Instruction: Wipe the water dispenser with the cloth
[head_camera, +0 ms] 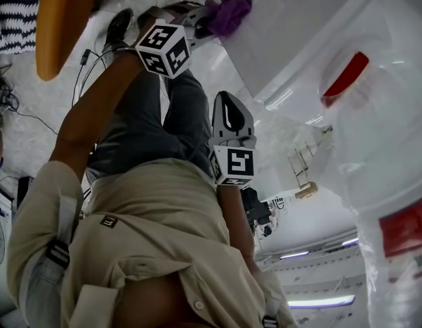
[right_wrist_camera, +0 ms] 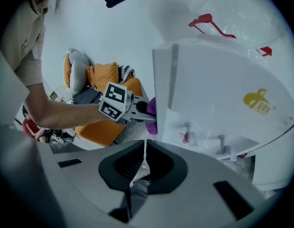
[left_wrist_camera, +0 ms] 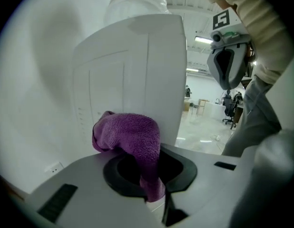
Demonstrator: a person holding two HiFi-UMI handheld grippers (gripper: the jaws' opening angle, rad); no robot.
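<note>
A purple cloth [head_camera: 228, 12] is bunched in my left gripper [head_camera: 201, 26], which is shut on it and presses it against the side of the white water dispenser [head_camera: 300, 53]. In the left gripper view the cloth [left_wrist_camera: 130, 139] hangs between the jaws of that gripper [left_wrist_camera: 147, 167], in front of the dispenser's side panel [left_wrist_camera: 132, 70]. My right gripper [head_camera: 231, 111] hangs shut and holds nothing, a little off the dispenser. Its jaws [right_wrist_camera: 145, 151] meet below the dispenser front [right_wrist_camera: 218, 94] and the taps [right_wrist_camera: 186, 136]. From there the left gripper [right_wrist_camera: 137, 109] and cloth [right_wrist_camera: 151, 110] show at the dispenser's left edge.
An orange cushioned seat [right_wrist_camera: 106, 103] stands left of the dispenser, with its edge [head_camera: 61, 19] near my left arm. Cables [head_camera: 88, 60] lie on the floor. A large water bottle [right_wrist_camera: 223, 18] sits on top of the dispenser. Office chairs [left_wrist_camera: 230, 110] stand far off.
</note>
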